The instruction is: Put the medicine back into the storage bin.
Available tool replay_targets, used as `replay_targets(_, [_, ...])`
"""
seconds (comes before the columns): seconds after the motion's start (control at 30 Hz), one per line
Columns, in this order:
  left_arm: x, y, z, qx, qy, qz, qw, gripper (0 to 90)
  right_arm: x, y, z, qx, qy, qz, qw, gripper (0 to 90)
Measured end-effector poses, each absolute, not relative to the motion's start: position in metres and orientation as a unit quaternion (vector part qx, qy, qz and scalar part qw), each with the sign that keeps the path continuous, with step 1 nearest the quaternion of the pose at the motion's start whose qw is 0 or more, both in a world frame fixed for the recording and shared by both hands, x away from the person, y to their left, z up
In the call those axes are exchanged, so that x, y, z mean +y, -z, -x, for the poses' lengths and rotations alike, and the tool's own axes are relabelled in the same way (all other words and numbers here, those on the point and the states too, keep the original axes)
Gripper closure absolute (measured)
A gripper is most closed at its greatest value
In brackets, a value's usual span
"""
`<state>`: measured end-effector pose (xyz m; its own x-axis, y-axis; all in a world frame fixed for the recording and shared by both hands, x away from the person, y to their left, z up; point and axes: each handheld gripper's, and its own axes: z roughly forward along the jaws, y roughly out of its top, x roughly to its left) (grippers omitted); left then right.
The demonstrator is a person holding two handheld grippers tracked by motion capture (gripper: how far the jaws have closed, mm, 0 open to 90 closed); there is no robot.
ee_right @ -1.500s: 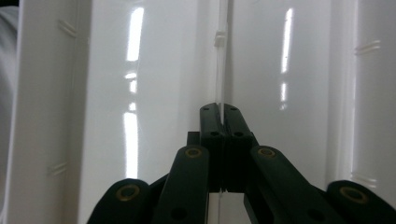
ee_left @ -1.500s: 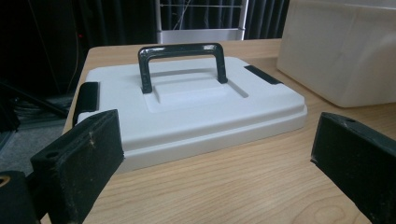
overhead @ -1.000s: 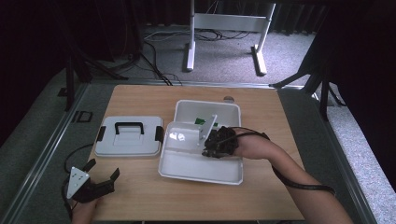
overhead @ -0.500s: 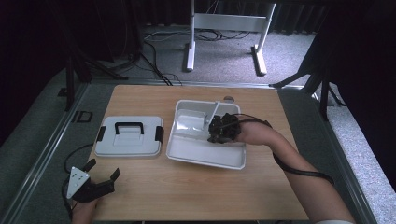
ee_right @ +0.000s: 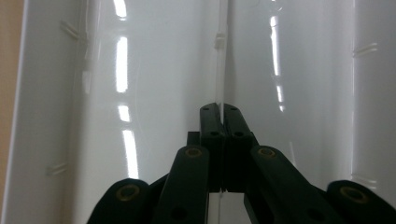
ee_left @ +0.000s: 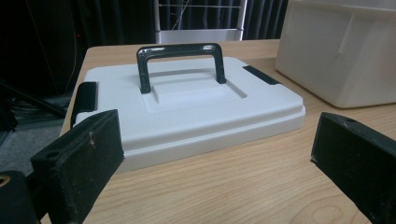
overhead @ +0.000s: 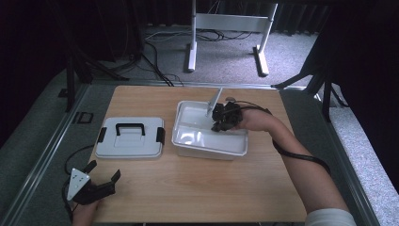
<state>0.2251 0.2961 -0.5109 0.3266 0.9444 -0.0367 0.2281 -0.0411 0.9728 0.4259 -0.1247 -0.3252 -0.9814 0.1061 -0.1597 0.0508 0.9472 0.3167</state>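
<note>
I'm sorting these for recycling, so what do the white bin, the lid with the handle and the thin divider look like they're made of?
Bin: likely glossy moulded plastic; light streaks reflect off its inside. Lid: probably matte plastic with a fine grainy surface; its handle looks like shiny black plastic. Divider, pinched in the right gripper: thin, seemingly translucent plastic sheet.

Dim room, glare streaks, soft focus

White lid (overhead: 131,138) with black handle (overhead: 130,128) on table (overhead: 197,188).

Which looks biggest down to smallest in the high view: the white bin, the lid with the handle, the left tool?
1. white bin
2. lid, somewhat smaller
3. left tool, clearly smallest, though nearest the camera
</note>
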Motion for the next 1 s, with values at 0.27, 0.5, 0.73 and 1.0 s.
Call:
replay_targets(0.27, [0.296,0.511,-0.225,0.464,-0.348,-0.633,0.514,2.1,-0.119,0.326,-0.444,0.985,-0.147,-0.043,0.085,88.7])
replay_targets(0.5, [0.296,0.511,-0.225,0.465,-0.347,-0.632,0.513,2.1,-0.118,0.330,-0.456,0.987,-0.135,-0.045,0.082,88.6])
replay_targets(0.73, [0.296,0.511,-0.225,0.465,-0.347,-0.632,0.514,2.1,-0.114,0.332,-0.468,0.987,-0.129,-0.049,0.078,88.4])
replay_targets(1.0, [0.296,0.511,-0.225,0.465,-0.347,-0.632,0.513,2.1,-0.115,0.333,-0.470,0.988,-0.132,-0.041,0.074,88.5])
